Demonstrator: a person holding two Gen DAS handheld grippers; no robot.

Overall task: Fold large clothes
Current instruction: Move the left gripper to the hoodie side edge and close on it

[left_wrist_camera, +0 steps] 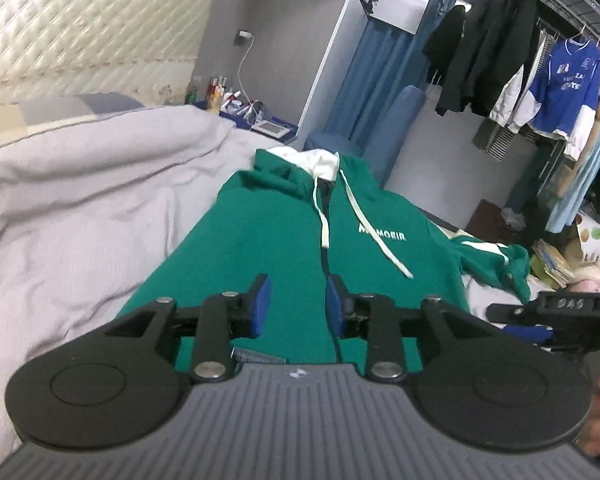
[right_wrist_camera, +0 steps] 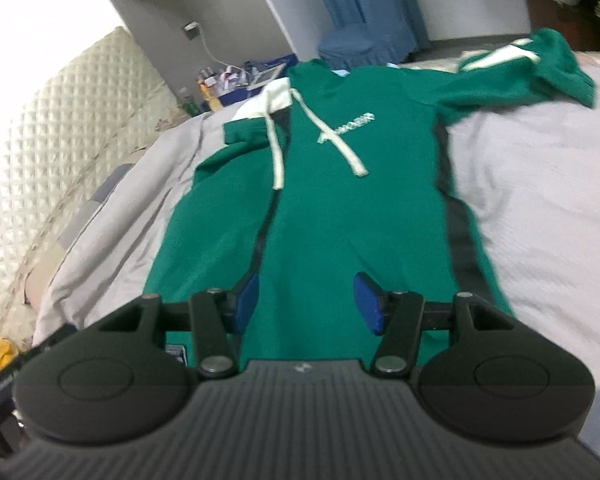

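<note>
A green zip hoodie (left_wrist_camera: 260,232) with a white hood lining and white drawstrings lies face up on a grey bed cover, hem toward me. Its right sleeve (right_wrist_camera: 540,64) with a white stripe stretches out to the side. The left sleeve is folded in or hidden. My left gripper (left_wrist_camera: 296,304) is open just above the hem, over the zip line. My right gripper (right_wrist_camera: 308,304) is open above the hem, holding nothing; it also shows at the right edge of the left wrist view (left_wrist_camera: 560,312).
The grey duvet (left_wrist_camera: 80,200) bunches up to the left. A quilted headboard (right_wrist_camera: 40,140) stands behind. A cluttered bedside table (left_wrist_camera: 240,104), blue chair (left_wrist_camera: 388,128) and a rack of hanging clothes (left_wrist_camera: 540,80) lie beyond the bed.
</note>
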